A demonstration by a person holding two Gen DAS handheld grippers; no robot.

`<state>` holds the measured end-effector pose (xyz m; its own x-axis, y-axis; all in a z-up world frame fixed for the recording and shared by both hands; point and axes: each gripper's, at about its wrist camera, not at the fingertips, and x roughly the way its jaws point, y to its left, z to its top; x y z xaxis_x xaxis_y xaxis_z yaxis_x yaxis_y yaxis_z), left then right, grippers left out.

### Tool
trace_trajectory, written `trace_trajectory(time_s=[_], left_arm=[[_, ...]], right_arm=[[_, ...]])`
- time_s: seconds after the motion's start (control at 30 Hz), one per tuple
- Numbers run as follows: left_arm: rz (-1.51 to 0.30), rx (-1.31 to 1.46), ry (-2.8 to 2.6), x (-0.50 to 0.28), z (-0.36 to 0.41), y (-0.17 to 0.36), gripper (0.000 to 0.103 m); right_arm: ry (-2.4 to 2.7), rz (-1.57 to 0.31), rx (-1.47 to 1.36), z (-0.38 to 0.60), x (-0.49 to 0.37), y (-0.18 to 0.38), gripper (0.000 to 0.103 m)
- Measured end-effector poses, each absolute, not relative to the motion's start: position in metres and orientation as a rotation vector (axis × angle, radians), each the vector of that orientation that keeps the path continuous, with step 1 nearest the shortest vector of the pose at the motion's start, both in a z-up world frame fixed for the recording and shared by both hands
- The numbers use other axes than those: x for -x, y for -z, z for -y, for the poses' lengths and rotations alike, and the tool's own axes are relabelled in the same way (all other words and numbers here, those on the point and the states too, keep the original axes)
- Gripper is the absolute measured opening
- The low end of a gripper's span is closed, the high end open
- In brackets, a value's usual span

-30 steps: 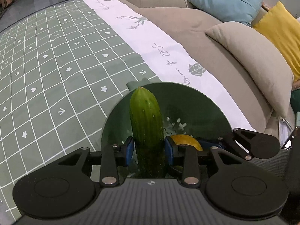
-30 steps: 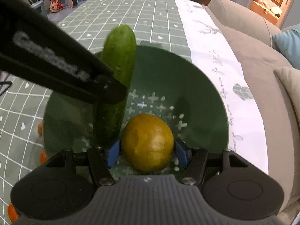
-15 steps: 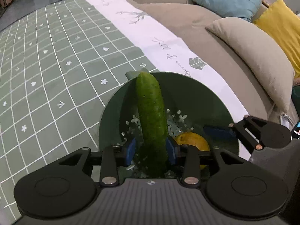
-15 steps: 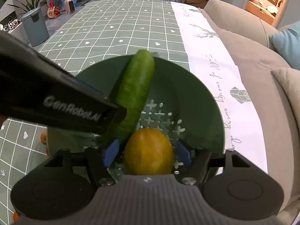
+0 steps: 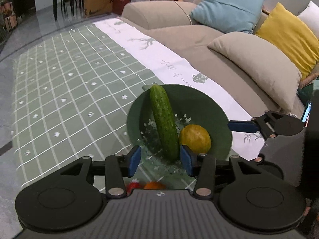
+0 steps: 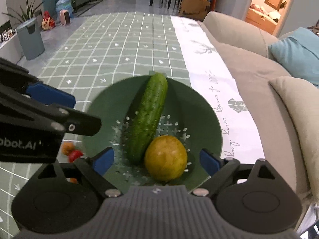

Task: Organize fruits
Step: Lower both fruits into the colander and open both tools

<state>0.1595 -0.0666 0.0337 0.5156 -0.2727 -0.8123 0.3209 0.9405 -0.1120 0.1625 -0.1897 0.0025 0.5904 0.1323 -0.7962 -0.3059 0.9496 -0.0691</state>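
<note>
Both tongs are released now. Left tongs have just been opening, and the cucumber is seen between the blue pads but isn't pressed by them anymore; right tongs have just been opening too, spread wide around the yellow citrus fruit with clear gaps on both sides.

Both pieces are left lying in the green colander bowl, cucumber leaned up to the far rim, citrus touching its near end, probably so nothing rolls. The bowl is parked near the bench's sofa-side edge, partly over the white strip of the tablecloth.

A few small orange and red fruits are spotted outside the bowl toward the near edge, so sorting looks unfinished.
</note>
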Motion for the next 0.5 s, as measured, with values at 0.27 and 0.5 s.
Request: trace_trajectory(time_s=[0.27,0.5], left_arm=[[-0.92,-0.045,0.3,-0.109,0.044,-0.044,0.057],[-0.923,-0.009,0.273,-0.073,0.026,-0.035,0.057]], right_arm=[[-0.232,-0.842,0.092,0.182,-0.109,-0.027,0.094],[-0.22,-0.845,0.016,0.179,-0.068,-0.023,0.095]])
